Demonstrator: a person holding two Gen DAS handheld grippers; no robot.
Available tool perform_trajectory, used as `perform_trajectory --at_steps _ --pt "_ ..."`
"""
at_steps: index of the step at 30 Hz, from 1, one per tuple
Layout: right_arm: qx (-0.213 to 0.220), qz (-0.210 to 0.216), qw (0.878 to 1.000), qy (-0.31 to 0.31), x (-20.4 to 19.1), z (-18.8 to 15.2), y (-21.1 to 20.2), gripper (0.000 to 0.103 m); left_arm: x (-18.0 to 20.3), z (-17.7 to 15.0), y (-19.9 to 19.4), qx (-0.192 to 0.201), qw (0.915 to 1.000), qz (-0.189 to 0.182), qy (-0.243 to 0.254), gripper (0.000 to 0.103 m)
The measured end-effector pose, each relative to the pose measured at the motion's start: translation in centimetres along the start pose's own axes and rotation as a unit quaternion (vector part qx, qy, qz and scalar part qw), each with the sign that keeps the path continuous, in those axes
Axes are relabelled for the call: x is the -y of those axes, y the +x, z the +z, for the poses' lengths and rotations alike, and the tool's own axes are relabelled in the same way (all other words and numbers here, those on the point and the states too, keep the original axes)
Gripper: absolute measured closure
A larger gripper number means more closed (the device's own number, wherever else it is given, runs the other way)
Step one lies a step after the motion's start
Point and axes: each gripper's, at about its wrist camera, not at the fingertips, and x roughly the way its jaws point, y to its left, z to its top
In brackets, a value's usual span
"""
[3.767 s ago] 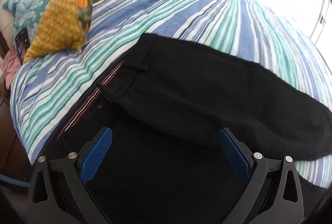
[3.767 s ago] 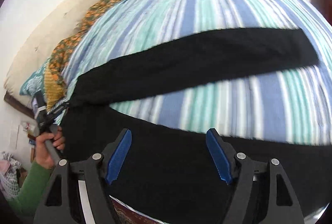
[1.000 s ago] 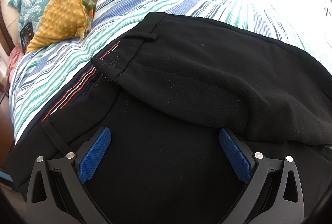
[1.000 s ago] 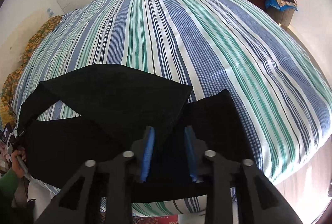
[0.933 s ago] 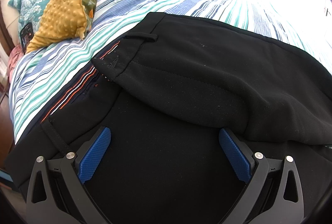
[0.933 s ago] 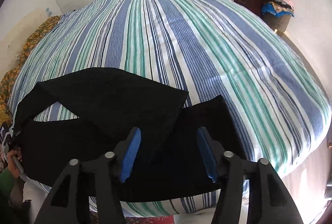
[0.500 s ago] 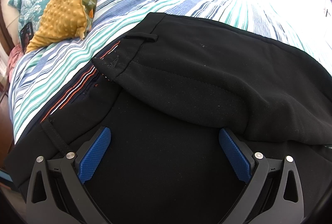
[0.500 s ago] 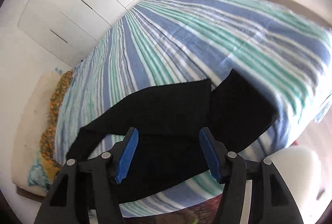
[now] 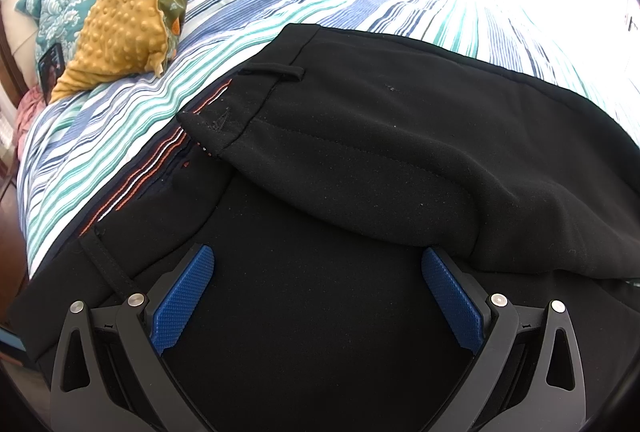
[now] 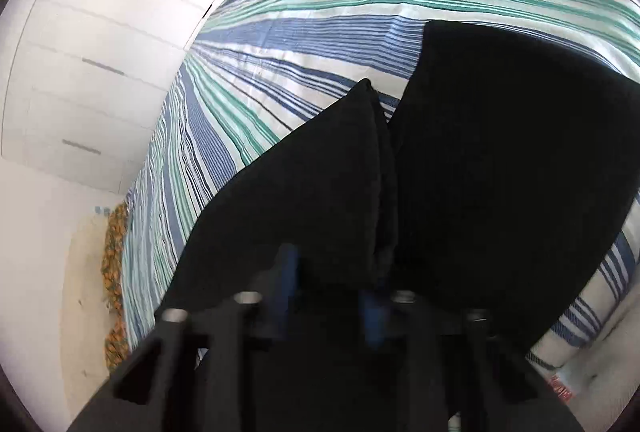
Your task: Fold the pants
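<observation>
Your right wrist view is blurred and dark near its bottom edge, so your right gripper (image 10: 332, 296) is hard to read: its blue pads (image 10: 289, 272) stand narrow with a fold of the black fabric pants (image 10: 500, 172) bunched between them, and it appears clamped on that cloth, though the exact contact is lost in shadow. The near part of the pants runs under the gripper body and is cut off by the frame. Your left wrist view is sharp by contrast: your left gripper (image 9: 318, 296) holds its blue textured pads (image 9: 184, 296) wide apart, nothing between them, just above the black cloth near the waistband, and whether they touch the fabric cannot be told. Only this view shows the waist end of the pants (image 9: 400, 152), with a belt loop (image 9: 272, 71) and orange stitching, one leg lying folded over the other on the blue, teal and white striped bedspread (image 9: 120, 120), and at the far left a mustard dotted cushion (image 9: 120, 32) beside a teal patterned pillow (image 9: 56, 4). Only the right view shows the leg ends, lying toward the near right on the bedspread (image 10: 320, 12), and the white cupboard doors (image 10: 100, 52) at far left. Half a second ago your right gripper's pads were spread above the leg ends; now they have closed in on the cloth. Your left gripper has not shifted.
</observation>
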Motion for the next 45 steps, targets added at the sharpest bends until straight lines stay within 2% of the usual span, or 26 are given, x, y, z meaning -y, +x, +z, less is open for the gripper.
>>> perform_trajectory --at_steps 2,5,7,9,11,13,15,16,18,21,22,23,24,25,26,29,32,34,36,38,39,40,42,45 --pt "0.003 -0.003 0.999 -0.044 -1.2 0.3 -0.5 0.098 0.0 0.4 -0.1 -0.014 0.9999 0.003 0.002 0.000" --pt "0.025 0.018 0.995 -0.097 -3.6 0.9 -3.0 0.098 0.2 1.4 -1.4 -0.061 0.9979 0.012 0.017 0.001" --pt "0.041 0.038 0.990 -0.133 -5.5 1.0 -5.2 0.098 0.5 2.2 -3.8 -0.054 0.9975 -0.044 0.012 0.001" --pt "0.056 0.053 0.981 -0.178 -7.7 0.9 -7.5 0.098 1.3 3.6 -5.9 -0.049 0.9916 -0.119 -0.009 0.001" --pt "0.067 0.068 0.971 -0.219 -9.6 0.4 -9.5 0.098 2.8 5.9 -6.5 -0.066 0.9742 -0.211 -0.044 0.001" --pt "0.076 0.081 0.962 -0.249 -11.2 -0.1 -11.3 0.098 4.8 8.3 -4.8 -0.109 0.9454 -0.295 -0.085 0.001" --pt "0.083 0.100 0.955 -0.266 -12.4 -0.7 -13.1 0.098 6.8 10.0 -2.0 -0.154 0.9208 -0.339 -0.116 0.001" --pt "0.085 0.110 0.953 -0.269 -12.8 -1.0 -13.8 0.098 7.9 10.8 -0.5 -0.174 0.9131 -0.345 -0.130 0.001" --pt "0.090 0.133 0.949 -0.270 -13.2 -1.6 -15.5 0.098 9.8 11.8 2.3 -0.207 0.9041 -0.338 -0.159 0.001" --pt "0.098 0.155 0.943 -0.279 -13.3 -2.3 -18.2 0.098 11.6 13.0 4.5 -0.234 0.8937 -0.338 -0.180 0.001" --pt "0.100 0.161 0.940 -0.283 -13.2 -2.6 -19.0 0.098 12.1 13.3 4.9 -0.238 0.8952 -0.330 -0.181 0.003" --pt "0.101 0.167 0.938 -0.285 -13.0 -2.8 -19.8 0.098 12.4 13.5 5.2 -0.241 0.8974 -0.322 -0.181 0.014" --pt "0.101 0.170 0.937 -0.287 -12.4 -2.9 -20.6 0.098 12.5 13.5 5.4 -0.245 0.8996 -0.314 -0.179 0.032" --pt "0.099 0.170 0.937 -0.288 -12.1 -2.9 -21.0 0.098 12.5 13.6 5.4 -0.252 0.9054 -0.295 -0.172 0.083" --pt "0.096 0.166 0.938 -0.289 -11.7 -2.8 -21.1 0.098 12.3 13.5 5.1 -0.252 0.9097 -0.283 -0.170 0.099" --pt "0.080 0.134 0.946 -0.286 -10.3 -1.7 -19.5 0.098 9.4 14.1 0.9 -0.197 0.9034 -0.337 -0.177 0.097" --pt "0.072 0.116 0.954 -0.267 -9.0 0.5 -16.8 0.098 4.7 14.7 -6.8 -0.107 0.9035 -0.383 -0.160 0.096" --pt "0.073 0.126 0.956 -0.255 -8.8 2.0 -15.8 0.098 1.5 12.8 -11.9 -0.053 0.9083 -0.389 -0.145 0.094" --pt "0.076 0.130 0.957 -0.248 -8.8 3.2 -15.3 0.098 -0.2 9.2 -14.1 -0.033 0.9207 -0.364 -0.136 0.090" --pt "0.068 0.121 0.961 -0.238 -7.9 4.2 -14.6 0.098 -0.3 3.8 -13.9 -0.048 0.9389 -0.319 -0.119 0.081" --pt "0.059 0.109 0.965 -0.232 -7.1 4.6 -14.1 0.098 -0.2 1.3 -12.7 -0.070 0.9447 -0.301 -0.109 0.081" --pt "0.047 0.090 0.969 -0.226 -6.0 4.8 -13.4 0.098 0.5 -1.3 -11.0 -0.104 0.9464 -0.289 -0.101 0.083" --pt "0.014 0.044 0.977 -0.210 -3.2 5.0 -11.4 0.098 1.0 -3.9 -8.0 -0.143 0.9479 -0.268 -0.098 0.087" --pt "-0.038 -0.038 0.980 -0.190 0.9 5.0 -8.3 0.098 0.6 -4.3 -7.0 -0.149 0.9415 -0.271 -0.133 0.089"
